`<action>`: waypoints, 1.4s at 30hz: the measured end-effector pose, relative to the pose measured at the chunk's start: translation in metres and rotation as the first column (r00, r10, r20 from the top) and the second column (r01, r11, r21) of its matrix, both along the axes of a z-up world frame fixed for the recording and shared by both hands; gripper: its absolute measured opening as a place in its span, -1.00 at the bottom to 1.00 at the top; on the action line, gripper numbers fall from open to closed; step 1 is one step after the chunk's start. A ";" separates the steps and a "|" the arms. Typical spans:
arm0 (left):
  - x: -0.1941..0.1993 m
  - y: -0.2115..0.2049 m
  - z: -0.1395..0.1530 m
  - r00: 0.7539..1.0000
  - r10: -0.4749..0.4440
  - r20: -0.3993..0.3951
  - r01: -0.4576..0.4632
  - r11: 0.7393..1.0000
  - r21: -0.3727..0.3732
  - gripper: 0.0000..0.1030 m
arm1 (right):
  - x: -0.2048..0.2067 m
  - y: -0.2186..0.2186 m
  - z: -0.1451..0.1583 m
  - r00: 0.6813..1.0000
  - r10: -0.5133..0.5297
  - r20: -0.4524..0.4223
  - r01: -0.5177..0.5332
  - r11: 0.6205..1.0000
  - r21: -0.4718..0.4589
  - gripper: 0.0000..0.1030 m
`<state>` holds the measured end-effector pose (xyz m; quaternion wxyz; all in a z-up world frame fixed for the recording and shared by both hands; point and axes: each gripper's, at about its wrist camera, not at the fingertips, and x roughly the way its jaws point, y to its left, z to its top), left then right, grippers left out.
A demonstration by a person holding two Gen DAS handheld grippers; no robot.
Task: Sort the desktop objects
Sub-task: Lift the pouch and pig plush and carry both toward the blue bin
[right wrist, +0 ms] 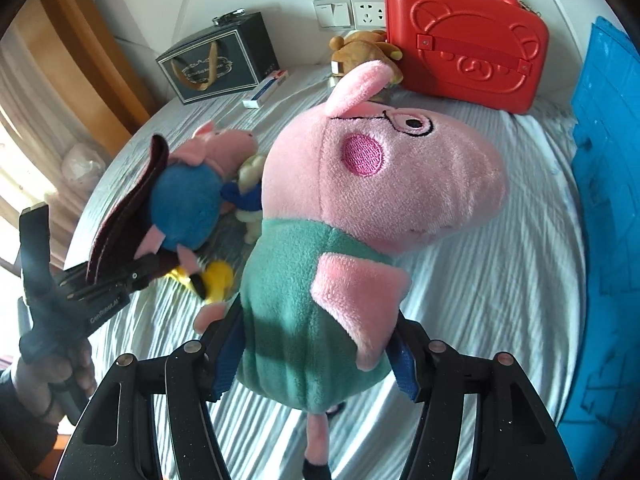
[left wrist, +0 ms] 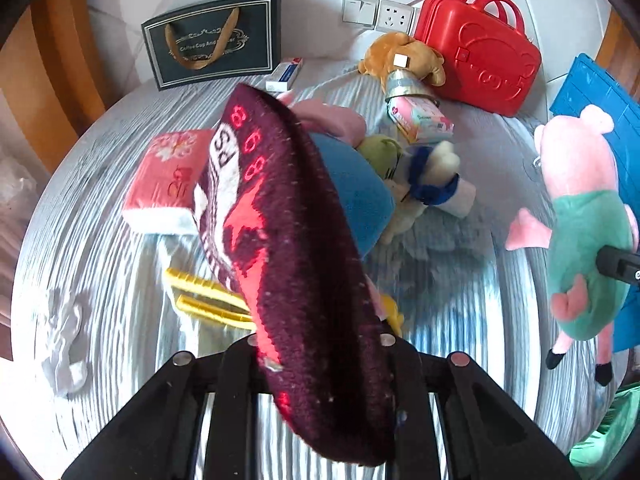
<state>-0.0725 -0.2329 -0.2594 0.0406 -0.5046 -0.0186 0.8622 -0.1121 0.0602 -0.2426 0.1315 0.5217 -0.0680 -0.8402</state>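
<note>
My left gripper (left wrist: 320,356) is shut on a dark maroon knitted piece (left wrist: 288,216) with red figures, held up over the striped bedcloth (left wrist: 100,264). A pig plush in blue (left wrist: 352,196) hangs close behind the knit; I cannot tell whether the jaws pinch it too. The right wrist view shows the left gripper (right wrist: 132,276), the knit (right wrist: 120,216) and the blue pig (right wrist: 184,204) together at the left. My right gripper (right wrist: 316,360) is shut on the body of a pig plush in green (right wrist: 312,304), lifted off the cloth. In the left wrist view the green pig (left wrist: 584,240) hangs at the right.
A red case (right wrist: 468,52), a brown bear plush (right wrist: 360,50) and a dark gift bag (right wrist: 220,64) stand at the back. A blue crate (right wrist: 608,200) lines the right side. A pink tissue pack (left wrist: 164,180), yellow item (left wrist: 208,300), pastel box (left wrist: 420,120) and white-and-blue plush (left wrist: 436,176) lie on the cloth.
</note>
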 end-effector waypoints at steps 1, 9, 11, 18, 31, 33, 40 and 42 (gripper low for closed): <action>0.005 -0.002 0.001 1.000 0.008 0.006 -0.008 1.000 0.001 -0.63 | 0.006 0.001 0.003 1.000 0.002 -0.001 -0.002 1.000 -0.002 0.21; 0.041 -0.019 0.009 0.997 0.060 0.057 -0.063 0.996 0.057 -0.63 | 0.049 0.003 0.018 0.999 0.034 -0.026 -0.035 0.999 -0.023 0.20; 0.051 -0.021 0.005 0.994 0.073 0.079 -0.077 0.996 0.051 -0.62 | 0.057 0.001 0.014 0.999 0.049 -0.014 -0.050 0.998 -0.023 0.17; 0.082 -0.027 -0.019 0.980 0.109 0.167 -0.116 0.993 0.029 0.00 | 0.074 -0.011 -0.046 0.977 0.096 0.188 -0.111 0.991 0.071 0.23; 0.096 -0.084 -0.042 0.951 0.220 0.218 -0.240 0.968 0.070 0.01 | 0.089 0.009 -0.117 0.956 0.025 0.291 -0.056 0.993 0.100 0.93; 0.093 -0.084 -0.047 0.950 0.219 0.221 -0.234 0.971 0.045 0.08 | 0.090 0.011 -0.120 0.957 0.030 0.289 -0.060 0.993 0.098 0.94; 0.073 -0.076 -0.059 0.977 0.093 0.190 -0.091 0.996 -0.017 -0.46 | 0.085 0.010 -0.127 0.952 0.035 0.303 -0.068 0.993 0.098 0.91; 0.070 -0.073 -0.057 0.977 0.063 0.202 -0.061 0.998 -0.013 -0.74 | 0.085 0.009 -0.126 0.952 0.053 0.301 -0.085 0.992 0.093 0.63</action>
